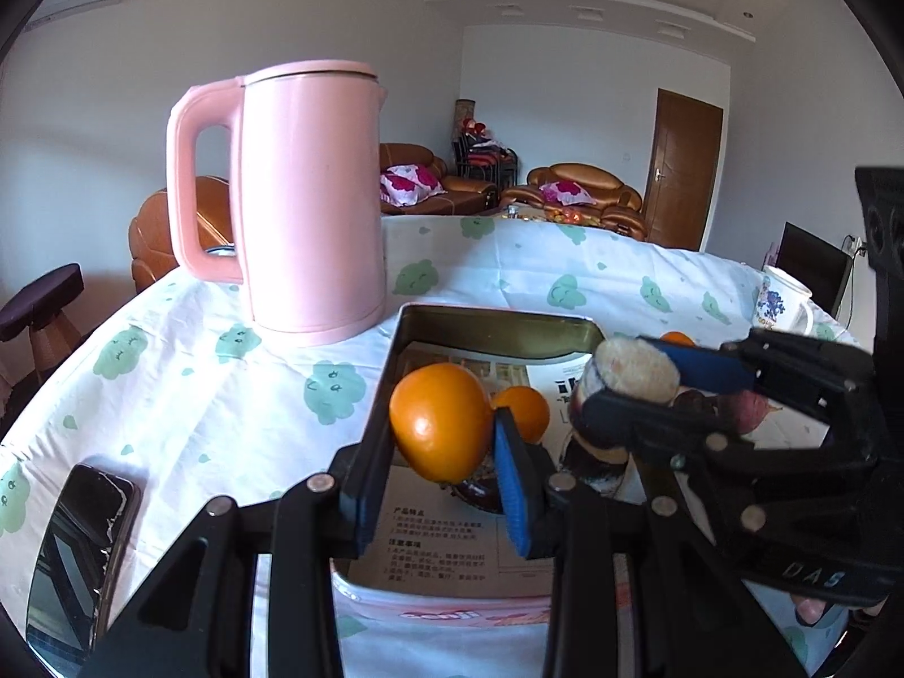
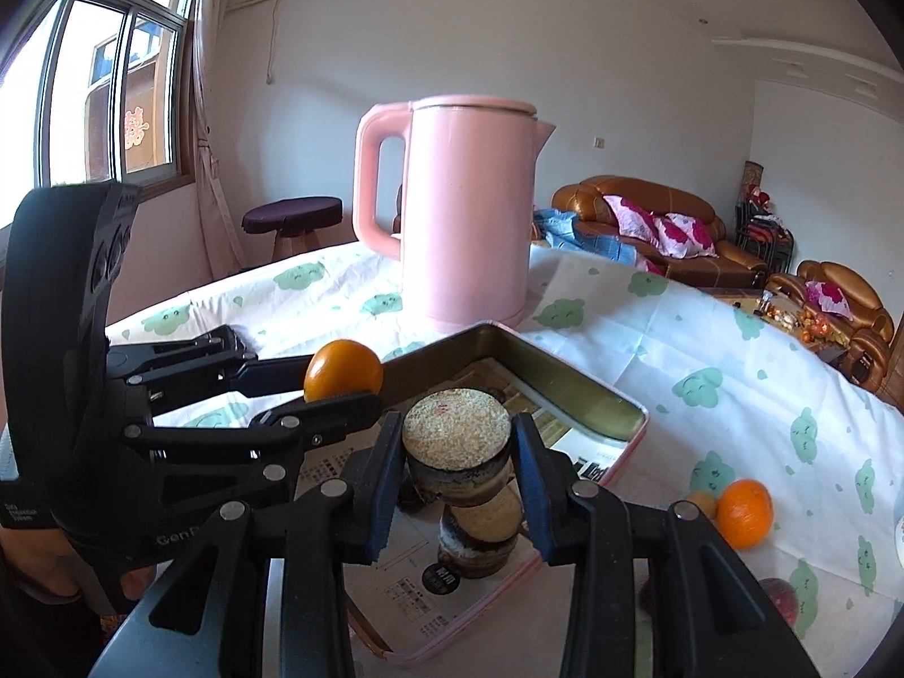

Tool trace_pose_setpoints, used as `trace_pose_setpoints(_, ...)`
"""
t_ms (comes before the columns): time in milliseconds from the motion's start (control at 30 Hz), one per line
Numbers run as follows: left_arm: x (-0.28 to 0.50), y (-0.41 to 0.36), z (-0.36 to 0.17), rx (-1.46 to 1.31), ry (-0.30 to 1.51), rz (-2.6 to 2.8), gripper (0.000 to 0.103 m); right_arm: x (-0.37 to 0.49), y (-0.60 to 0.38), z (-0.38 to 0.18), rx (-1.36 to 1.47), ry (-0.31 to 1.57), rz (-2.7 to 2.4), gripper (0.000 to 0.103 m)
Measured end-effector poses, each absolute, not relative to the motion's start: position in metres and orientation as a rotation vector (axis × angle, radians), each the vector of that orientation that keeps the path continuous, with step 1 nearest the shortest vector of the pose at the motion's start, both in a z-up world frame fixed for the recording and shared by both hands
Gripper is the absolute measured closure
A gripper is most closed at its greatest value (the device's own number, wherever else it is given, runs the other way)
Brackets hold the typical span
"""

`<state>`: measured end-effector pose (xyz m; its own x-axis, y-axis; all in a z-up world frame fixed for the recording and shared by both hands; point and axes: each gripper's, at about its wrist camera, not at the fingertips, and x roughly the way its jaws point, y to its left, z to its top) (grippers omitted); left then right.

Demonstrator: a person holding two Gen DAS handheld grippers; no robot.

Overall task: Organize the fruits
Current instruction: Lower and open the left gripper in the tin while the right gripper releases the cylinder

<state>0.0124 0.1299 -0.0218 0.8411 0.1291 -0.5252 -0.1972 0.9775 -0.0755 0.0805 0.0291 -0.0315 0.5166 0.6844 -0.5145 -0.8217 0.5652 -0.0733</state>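
My left gripper (image 1: pixel 440 486) is shut on a large orange (image 1: pixel 440 424) and holds it over the near left part of a paper-lined metal tin (image 1: pixel 497 327). A smaller orange (image 1: pixel 525 412) lies in the tin behind it. My right gripper (image 2: pixel 460 486) is shut on a short dark-skinned chunk (image 2: pixel 456 435) with a pale fibrous cut face, just above two similar chunks (image 2: pixel 480 531) stacked in the tin (image 2: pixel 570 390). In the right wrist view the left gripper (image 2: pixel 333 390) reaches in from the left with its orange (image 2: pixel 343 370). The left wrist view shows the right gripper (image 1: pixel 638 390) with its chunk (image 1: pixel 630 370).
A tall pink kettle (image 1: pixel 311 198) stands just behind the tin. A phone (image 1: pixel 79 553) lies near the table's left front edge, and a printed mug (image 1: pixel 782 305) stands at the far right. Right of the tin lie another orange (image 2: pixel 744 513), a small yellow fruit (image 2: pixel 702 503) and a red fruit (image 2: pixel 782 599).
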Motion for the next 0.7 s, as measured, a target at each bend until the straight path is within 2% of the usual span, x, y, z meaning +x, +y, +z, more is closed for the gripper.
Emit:
trace_pose_setpoints(367, 0.013, 0.133, -0.024, -0.129, 0.568, 0.182, 0.066, 0.08, 0.038, -0.044, -0.335, 0.522, 0.979, 0.063)
trace_pose_setpoints(433, 0.009, 0.133, -0.023, -0.127, 0.559, 0.192, 0.063, 0.08, 0.038, -0.044, -0.322, 0.531, 1.004, 0.062)
trace_pose_setpoints(467, 0.008, 0.134, -0.023, -0.126, 0.556, 0.198, 0.061, 0.08, 0.038, -0.045, -0.318, 0.536, 1.013, 0.062)
trace_pose_setpoints(567, 0.004, 0.137, -0.021, -0.132, 0.54, 0.227, 0.046, 0.08, 0.036, -0.046, -0.31, 0.534, 1.019, 0.057)
trace_pose_setpoints(633, 0.002, 0.139, -0.019, -0.143, 0.527, 0.224, 0.041, 0.081, 0.031, -0.045, -0.291, 0.528, 1.006, 0.045)
trace_pose_setpoints(700, 0.0, 0.138, -0.016, -0.141, 0.518, 0.221, 0.037, 0.082, 0.026, -0.042, -0.27, 0.523, 1.004, 0.042)
